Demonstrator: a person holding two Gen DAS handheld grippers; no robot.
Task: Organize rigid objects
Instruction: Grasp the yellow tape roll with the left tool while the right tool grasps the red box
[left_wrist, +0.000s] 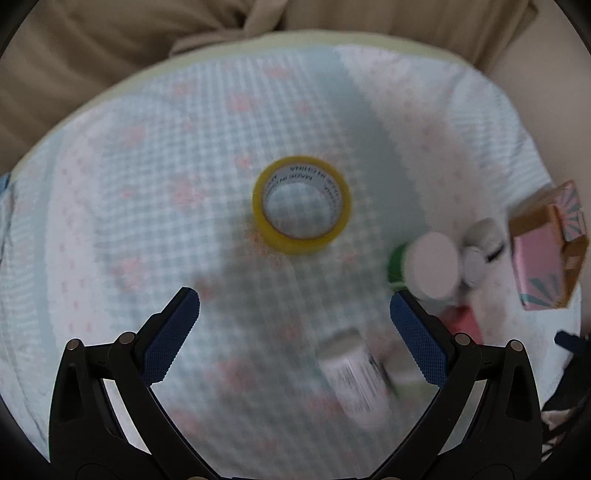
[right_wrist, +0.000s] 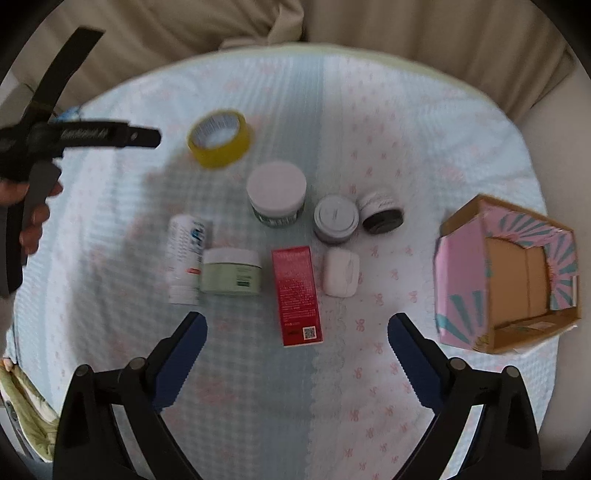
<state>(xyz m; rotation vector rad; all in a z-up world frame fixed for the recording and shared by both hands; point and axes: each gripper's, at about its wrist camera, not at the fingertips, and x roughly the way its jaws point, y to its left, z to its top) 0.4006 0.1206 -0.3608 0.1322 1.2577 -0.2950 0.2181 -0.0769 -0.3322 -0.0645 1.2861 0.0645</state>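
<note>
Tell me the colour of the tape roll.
Yellow, with a white printed core; the tape roll shows best in the left wrist view.

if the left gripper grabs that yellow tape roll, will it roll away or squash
The yellow tape roll lies flat on its side face on the cloth, so it probably won't roll. Its cardboard core suggests it's stiff and light. The glossy outer band may be slippery.

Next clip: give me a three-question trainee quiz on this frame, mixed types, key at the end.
1. True or false: the yellow tape roll lies inside the pink cardboard box.
2. The red carton lies: A) between the pale green jar and the white case; B) on the tape roll; C) in the box.
3. Fill in: both the left gripper and right gripper are ____.

Key: 1 false; 2 A; 3 open.
</note>
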